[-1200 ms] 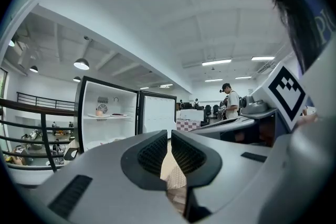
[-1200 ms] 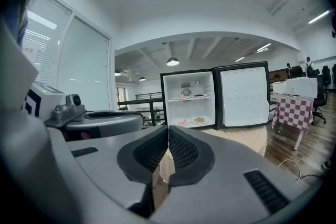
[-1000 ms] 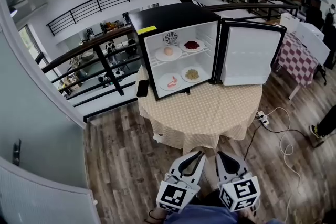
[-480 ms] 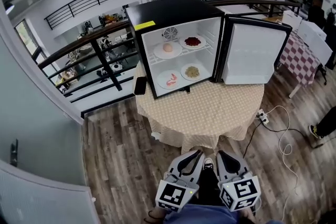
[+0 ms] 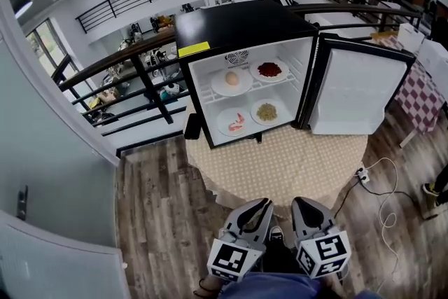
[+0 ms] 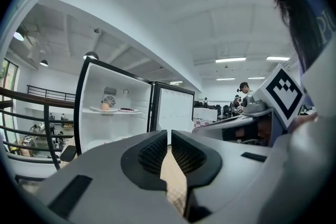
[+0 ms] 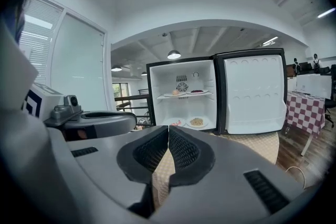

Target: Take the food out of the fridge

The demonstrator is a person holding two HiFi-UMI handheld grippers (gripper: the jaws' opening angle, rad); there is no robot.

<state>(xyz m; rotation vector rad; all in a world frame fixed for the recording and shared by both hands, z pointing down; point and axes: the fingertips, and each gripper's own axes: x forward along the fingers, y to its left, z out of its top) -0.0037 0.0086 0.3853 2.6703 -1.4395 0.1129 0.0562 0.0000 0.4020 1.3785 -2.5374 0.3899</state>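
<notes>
A small black fridge (image 5: 241,21) stands on a round table (image 5: 287,164), its door (image 5: 357,91) swung open to the right. On the upper shelf sit a plate with a pale round food (image 5: 232,80) and a plate of dark red food (image 5: 269,70). Below lie a plate of pink food (image 5: 237,121) and a plate of yellowish food (image 5: 267,111). My left gripper (image 5: 264,205) and right gripper (image 5: 297,204) hover side by side short of the table's near edge, both shut and empty. Their own views show the fridge (image 6: 113,105) (image 7: 184,94) ahead.
A black phone-like item (image 5: 192,127) lies on the table left of the fridge. A railing (image 5: 133,59) runs behind it. A power strip with white cable (image 5: 364,174) lies on the wood floor at right. A checkered table (image 5: 420,91) stands far right.
The fridge and table have drawn nearer and shifted lower in the head view as I walked toward them. Both grippers stayed shut side by side.
</notes>
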